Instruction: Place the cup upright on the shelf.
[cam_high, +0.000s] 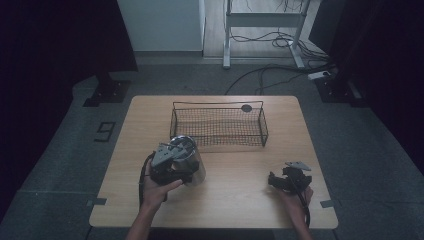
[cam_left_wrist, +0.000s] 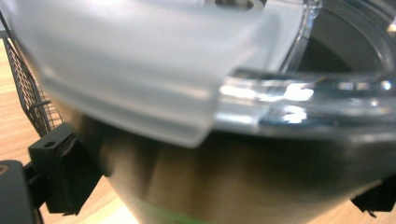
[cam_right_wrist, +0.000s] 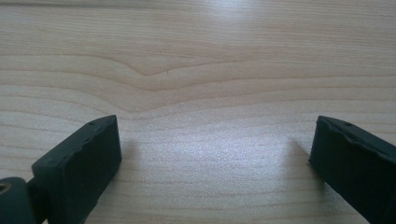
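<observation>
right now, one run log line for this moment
left gripper: shut on steel cup | right gripper: open, low over bare table | wire basket: empty, behind cup

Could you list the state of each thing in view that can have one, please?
Steel tumbler: upright on the table, clear lid on, clamped at its sides.
Wire basket: upright, nothing visible inside.
Left gripper: shut on the tumbler.
Right gripper: open, holding nothing, over bare wood.

Silver steel cup (cam_high: 191, 162), black mesh basket (cam_high: 218, 125), pale wood-grain table (cam_high: 240, 195).
</observation>
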